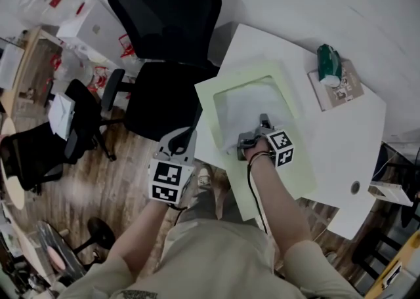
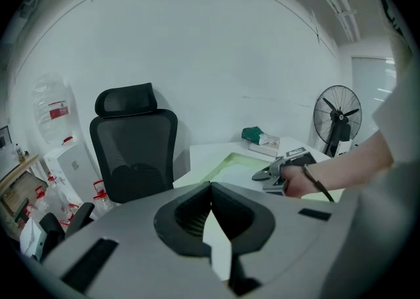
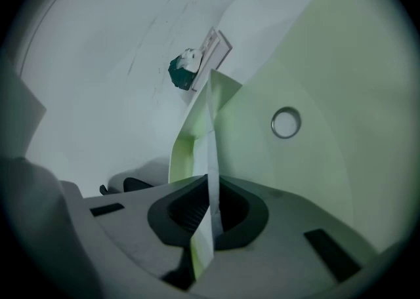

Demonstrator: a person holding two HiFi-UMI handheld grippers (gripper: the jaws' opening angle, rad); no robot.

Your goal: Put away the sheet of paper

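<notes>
Sheet of paper [image 3: 211, 140], pale, edge-on, clamped in right gripper [image 3: 209, 193] mid-frame, left gripper [image 2: 210, 187] closed lower left, past table [image 1: 357, 127] edge

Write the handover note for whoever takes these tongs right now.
Left tongs: shut, nothing seen in them, held off the white table beside the black office chair.
Right tongs: shut on a lifted edge of the white sheet of paper lying on the pale green folder on that table.
Done: sheet gripped.
To do: put it away. Whether the folder's flap is pinched too is unclear.
</notes>
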